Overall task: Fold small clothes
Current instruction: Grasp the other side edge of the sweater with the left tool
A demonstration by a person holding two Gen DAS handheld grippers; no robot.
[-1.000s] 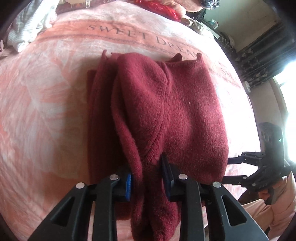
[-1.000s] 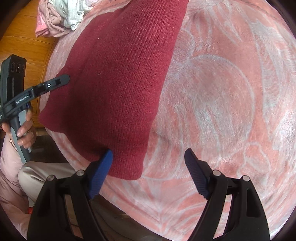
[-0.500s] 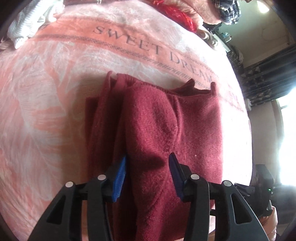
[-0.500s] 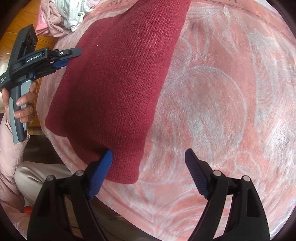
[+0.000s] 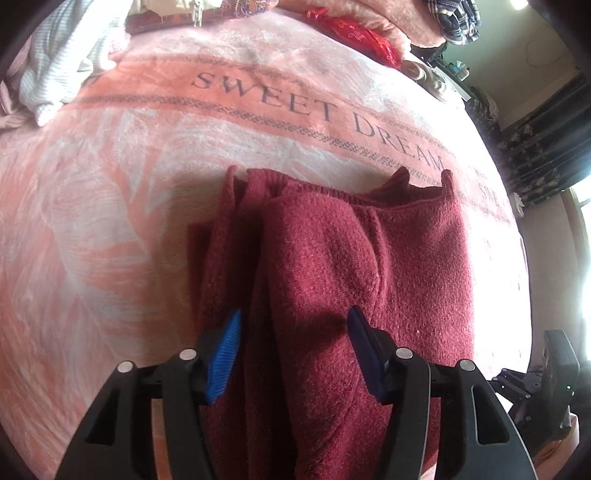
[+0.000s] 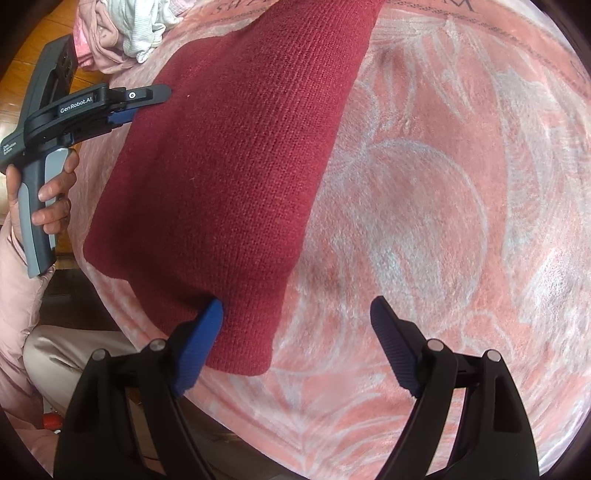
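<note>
garment: folded dark red knit garment (image 5: 351, 266) lying flat on the pink blanket (image 5: 110, 206)
left gripper (image 5: 293, 349): fingers apart; raised fold of the garment between them; not clamped
right gripper (image 6: 295, 332): fingers wide apart; over the garment's near corner; nothing held
background: pile of pale clothes (image 6: 125, 26) at far edge

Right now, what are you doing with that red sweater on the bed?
A person is folding a dark red knit garment on a pink blanket, with a gripper in each hand. The left gripper is open, its fingers either side of a raised fold. The right gripper is open too, at the garment's near corner. Nothing is gripped at this moment.
</note>
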